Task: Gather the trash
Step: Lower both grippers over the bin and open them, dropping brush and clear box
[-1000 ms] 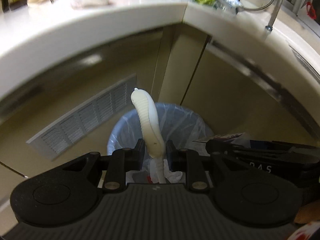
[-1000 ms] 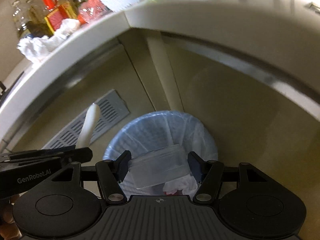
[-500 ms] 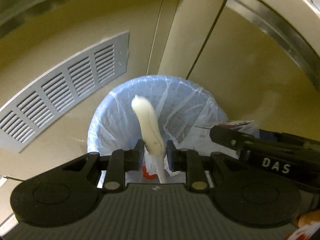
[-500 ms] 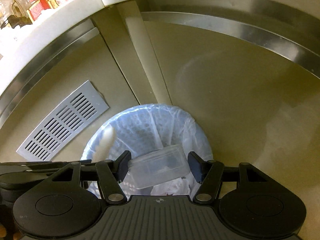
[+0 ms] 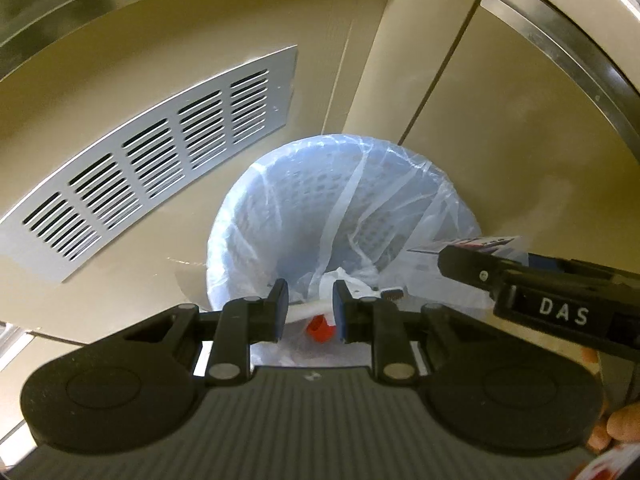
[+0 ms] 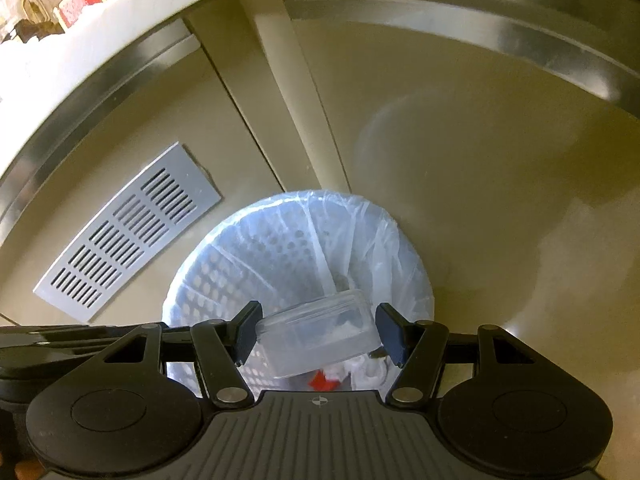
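The bin point(image 6: 240, 276) stands on the floor in the cabinet corner, a vent grille point(image 5: 160, 152) to its left; a cap point(image 5: 319, 328) and tissue point(image 6: 368, 366) lie in it

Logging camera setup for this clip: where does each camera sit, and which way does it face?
Left wrist: on the left gripper, angled down into the lined bin; empty jaws, right gripper and a fingertip show.
Right wrist: on the right gripper, angled down at the lined bin; jaws hold a clear container.
Shared: bin, wall vent.

Right claw point(image 6: 318, 332) grips clear tub point(image 6: 320, 334) above lined bin point(image 6: 248, 256).
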Action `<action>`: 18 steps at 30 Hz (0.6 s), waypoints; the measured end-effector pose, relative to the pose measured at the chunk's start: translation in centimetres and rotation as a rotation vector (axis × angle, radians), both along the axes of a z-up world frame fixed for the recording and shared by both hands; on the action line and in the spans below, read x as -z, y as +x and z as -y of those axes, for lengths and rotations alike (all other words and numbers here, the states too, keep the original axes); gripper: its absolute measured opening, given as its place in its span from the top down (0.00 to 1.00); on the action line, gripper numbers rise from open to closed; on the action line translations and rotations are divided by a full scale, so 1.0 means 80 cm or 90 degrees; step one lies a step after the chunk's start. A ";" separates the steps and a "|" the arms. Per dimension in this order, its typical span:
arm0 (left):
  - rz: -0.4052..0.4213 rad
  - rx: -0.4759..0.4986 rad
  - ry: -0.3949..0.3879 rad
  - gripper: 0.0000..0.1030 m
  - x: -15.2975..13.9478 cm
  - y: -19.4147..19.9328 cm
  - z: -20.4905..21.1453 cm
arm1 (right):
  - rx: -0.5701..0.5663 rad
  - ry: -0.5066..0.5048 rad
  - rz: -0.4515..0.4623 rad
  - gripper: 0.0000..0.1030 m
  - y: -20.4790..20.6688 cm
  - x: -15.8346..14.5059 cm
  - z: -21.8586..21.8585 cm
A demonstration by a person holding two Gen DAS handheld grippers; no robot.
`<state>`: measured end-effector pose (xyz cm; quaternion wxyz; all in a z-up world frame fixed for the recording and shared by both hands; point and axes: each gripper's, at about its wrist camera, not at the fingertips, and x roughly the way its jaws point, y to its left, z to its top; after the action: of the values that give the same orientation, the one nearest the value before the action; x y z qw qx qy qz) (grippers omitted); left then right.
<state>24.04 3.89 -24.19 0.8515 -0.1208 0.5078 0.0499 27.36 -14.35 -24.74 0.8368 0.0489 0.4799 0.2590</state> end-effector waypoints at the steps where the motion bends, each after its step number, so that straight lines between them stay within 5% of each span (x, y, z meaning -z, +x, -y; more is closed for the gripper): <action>1: -0.001 -0.002 0.000 0.80 -0.001 -0.001 -0.001 | 0.000 -0.001 -0.002 0.39 0.000 0.002 -0.001; 18: 0.025 -0.018 -0.002 0.73 -0.037 -0.018 -0.011 | -0.003 0.033 0.006 0.29 -0.004 -0.014 -0.014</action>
<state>22.60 4.75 -21.25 0.8605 -0.1300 0.4891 0.0587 27.08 -13.24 -23.58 0.8370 0.0683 0.4689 0.2736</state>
